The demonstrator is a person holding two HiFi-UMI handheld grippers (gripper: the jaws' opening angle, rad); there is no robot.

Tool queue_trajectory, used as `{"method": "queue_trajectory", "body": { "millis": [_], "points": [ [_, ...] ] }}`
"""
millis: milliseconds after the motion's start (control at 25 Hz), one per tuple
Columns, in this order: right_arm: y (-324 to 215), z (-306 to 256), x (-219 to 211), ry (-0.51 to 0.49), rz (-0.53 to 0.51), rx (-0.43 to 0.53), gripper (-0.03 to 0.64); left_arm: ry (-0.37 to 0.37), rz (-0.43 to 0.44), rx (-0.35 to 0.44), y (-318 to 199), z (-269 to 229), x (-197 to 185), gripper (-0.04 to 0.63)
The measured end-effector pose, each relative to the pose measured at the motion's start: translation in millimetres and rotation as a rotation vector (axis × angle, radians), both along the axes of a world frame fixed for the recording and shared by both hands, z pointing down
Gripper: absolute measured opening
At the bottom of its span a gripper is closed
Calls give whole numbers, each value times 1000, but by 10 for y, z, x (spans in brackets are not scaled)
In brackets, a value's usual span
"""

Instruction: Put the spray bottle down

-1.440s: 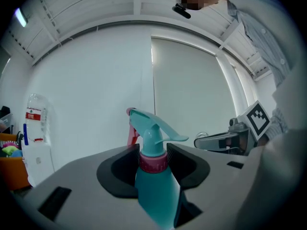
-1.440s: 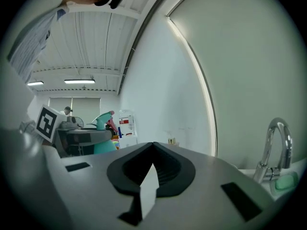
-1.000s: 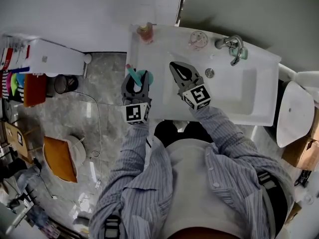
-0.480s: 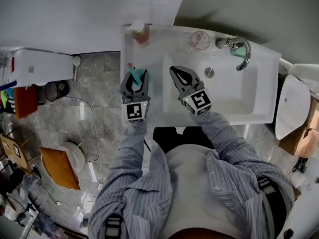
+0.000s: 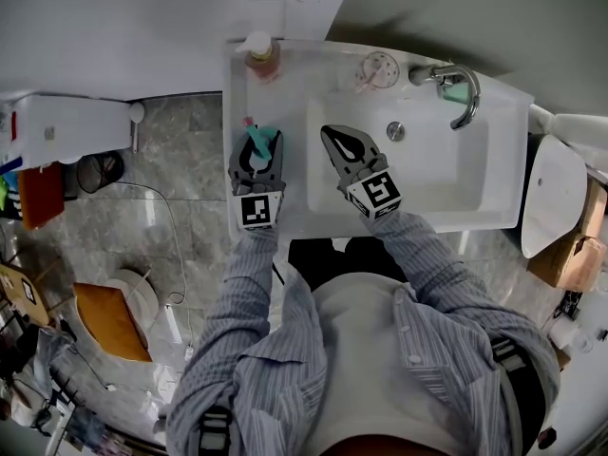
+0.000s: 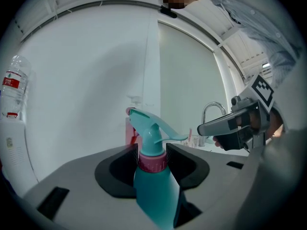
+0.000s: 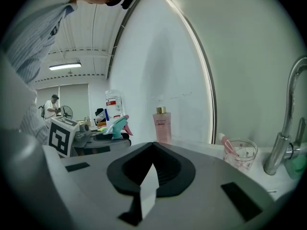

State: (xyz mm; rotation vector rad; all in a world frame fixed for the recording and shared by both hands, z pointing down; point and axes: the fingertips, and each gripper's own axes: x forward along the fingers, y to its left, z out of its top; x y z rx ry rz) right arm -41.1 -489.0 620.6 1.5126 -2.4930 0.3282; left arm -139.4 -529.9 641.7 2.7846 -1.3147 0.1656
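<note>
Between the pads of the left gripper the spray bottle is standing upright. The jaws are closing on it, wide apart, and pressing on either side of its teal body just under the pink collar. Its trigger head is pointing away toward the wall. From the head view, the bottle is sitting over the left ledge of the white sink counter; whether its base is touching the ledge cannot be told.

Just to the right, the right gripper is hanging over the front left part of the basin. Its jaws are meeting at the tips and gripping nothing.

Farther back on the same ledge, a pink bottle with a pale cap is standing in the corner by the wall. A clear cup with something pink in it is sitting on the back rim, and a chrome faucet is arching over the basin beyond it. A round drain is showing in the basin floor.

A grey marbled floor is lying left of the counter, with a white wall behind.
</note>
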Motion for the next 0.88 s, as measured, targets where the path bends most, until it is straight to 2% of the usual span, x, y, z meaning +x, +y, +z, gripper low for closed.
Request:
{"method": "queue_trajectory", "body": {
  "millis": [120,400,880],
  "points": [
    [35,-19,8,11,1,5,15,-31,6,-2,31,12,8,167],
    [120,-117,73,20,-8,19,15,-42,-14,-7,62,34,-25,183],
    [337,-297,183,19,-40,42,15,-78,-106,-24,341,44,-191,196]
  ]
}}
